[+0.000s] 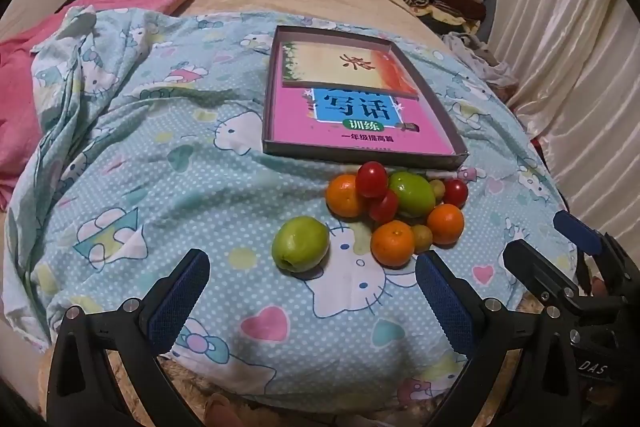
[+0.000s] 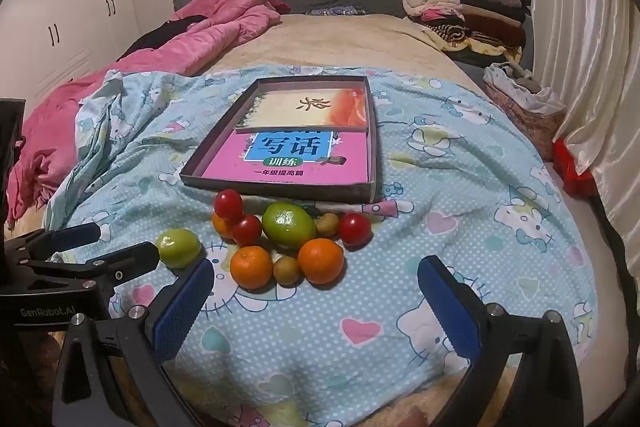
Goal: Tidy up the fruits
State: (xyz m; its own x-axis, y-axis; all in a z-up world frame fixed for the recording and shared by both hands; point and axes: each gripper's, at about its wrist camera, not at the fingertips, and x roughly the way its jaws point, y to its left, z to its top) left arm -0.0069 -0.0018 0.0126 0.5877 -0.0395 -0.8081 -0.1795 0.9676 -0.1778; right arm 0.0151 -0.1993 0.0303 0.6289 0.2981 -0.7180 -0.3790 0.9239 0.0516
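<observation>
A heap of fruit lies on the blue cartoon-print sheet [image 1: 160,155]: oranges [image 1: 392,243], red tomatoes [image 1: 371,179], a green fruit [image 1: 412,194] and small brownish fruits [image 1: 422,237]. One green fruit [image 1: 300,243] lies apart to the left, also in the right wrist view [image 2: 178,247]. Behind the heap is a shallow cardboard tray [image 1: 360,159] holding books [image 1: 352,123]. My left gripper [image 1: 312,291] is open and empty, just short of the lone green fruit. My right gripper [image 2: 316,303] is open and empty, short of the heap [image 2: 288,239].
The tray [image 2: 280,189] lies mid-bed in the right wrist view. A pink quilt [image 2: 200,27] is bunched at the left. Folded clothes [image 2: 464,11] are stacked at the headboard. A fabric basket [image 2: 524,107] and curtains [image 2: 580,27] are on the right.
</observation>
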